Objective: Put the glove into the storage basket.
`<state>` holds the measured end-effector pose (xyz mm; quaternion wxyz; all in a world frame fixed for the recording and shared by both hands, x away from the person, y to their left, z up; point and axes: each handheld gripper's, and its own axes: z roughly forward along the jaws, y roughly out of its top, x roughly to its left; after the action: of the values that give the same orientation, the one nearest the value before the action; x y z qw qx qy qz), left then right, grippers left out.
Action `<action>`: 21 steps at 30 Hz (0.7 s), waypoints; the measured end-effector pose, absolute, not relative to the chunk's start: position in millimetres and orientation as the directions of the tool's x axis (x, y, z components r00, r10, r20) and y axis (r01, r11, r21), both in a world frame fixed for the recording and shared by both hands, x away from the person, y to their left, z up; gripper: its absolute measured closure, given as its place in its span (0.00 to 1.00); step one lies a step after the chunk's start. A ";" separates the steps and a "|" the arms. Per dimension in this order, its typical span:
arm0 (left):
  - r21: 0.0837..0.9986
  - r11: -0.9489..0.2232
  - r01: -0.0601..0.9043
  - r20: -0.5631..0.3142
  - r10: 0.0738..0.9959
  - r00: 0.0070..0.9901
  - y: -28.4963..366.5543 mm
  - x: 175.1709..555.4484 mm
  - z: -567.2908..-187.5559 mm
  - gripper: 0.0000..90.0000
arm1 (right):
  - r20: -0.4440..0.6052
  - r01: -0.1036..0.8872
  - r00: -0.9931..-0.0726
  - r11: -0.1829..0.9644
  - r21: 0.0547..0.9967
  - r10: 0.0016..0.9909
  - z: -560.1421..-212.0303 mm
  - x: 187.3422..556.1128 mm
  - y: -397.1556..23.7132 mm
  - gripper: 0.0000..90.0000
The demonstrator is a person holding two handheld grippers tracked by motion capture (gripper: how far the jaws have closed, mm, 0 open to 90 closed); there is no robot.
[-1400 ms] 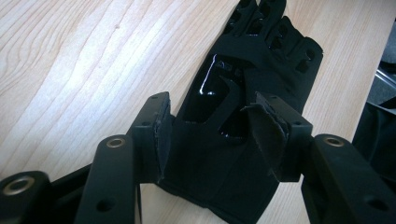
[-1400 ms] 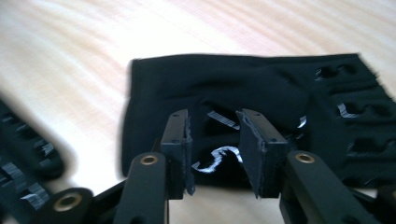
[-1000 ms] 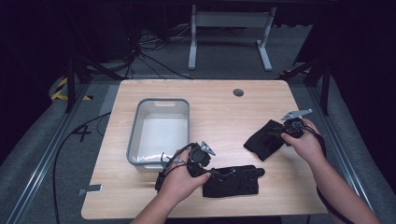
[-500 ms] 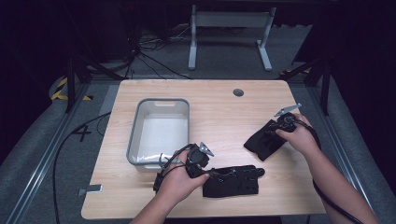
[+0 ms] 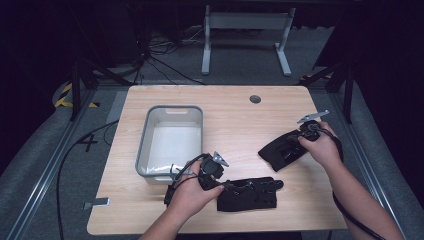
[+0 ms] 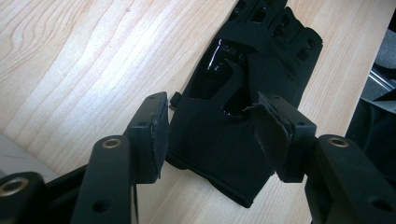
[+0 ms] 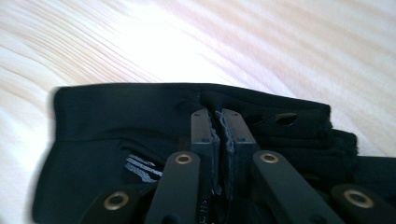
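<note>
From above, two black fingerless gloves lie right of a grey bin (image 5: 170, 142); the left gripper (image 6: 210, 135) straddles the near glove (image 6: 233, 116) half-open, ready to pinch; the right gripper (image 7: 219, 135), just closing, pinches the far glove (image 7: 140, 121).

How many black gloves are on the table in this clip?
2. One fingerless glove lies flat near the table's front edge, by the left gripper. The other glove lies toward the right side, where the right gripper has just closed on its fabric.
</note>
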<state>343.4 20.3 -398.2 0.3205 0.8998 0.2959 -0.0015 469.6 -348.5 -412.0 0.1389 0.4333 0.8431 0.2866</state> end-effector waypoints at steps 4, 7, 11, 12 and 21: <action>0.582 -0.616 0.530 -0.191 0.530 0.826 18.8 344.4 -396.2 0.51 | 0.012 0.614 -0.595 0.444 0.653 0.804 -390.3 453.9 -346.1 0.95; 0.596 -0.610 0.522 -0.187 0.526 0.829 17.3 345.5 -393.5 0.51 | 0.022 0.585 -0.602 0.422 0.693 0.798 -376.4 441.2 -342.1 0.95; 0.614 -0.600 0.513 -0.182 0.525 0.832 14.5 347.8 -390.4 0.49 | 0.025 0.532 -0.629 0.406 0.743 0.777 -361.3 423.4 -331.4 0.95; 0.619 -0.598 0.510 -0.182 0.522 0.833 13.8 348.6 -389.6 0.49 | 0.019 0.517 -0.637 0.408 0.753 0.771 -358.2 419.3 -327.9 0.95; 0.658 -0.558 0.506 -0.205 0.514 0.833 12.3 358.7 -384.7 0.46 | 0.041 0.434 -0.719 0.402 0.806 0.694 -341.0 384.8 -290.0 0.95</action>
<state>358.7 12.3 -384.7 0.3710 0.8825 0.2889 0.0051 384.8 -290.0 -341.0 0.1525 0.3427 0.8231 0.4263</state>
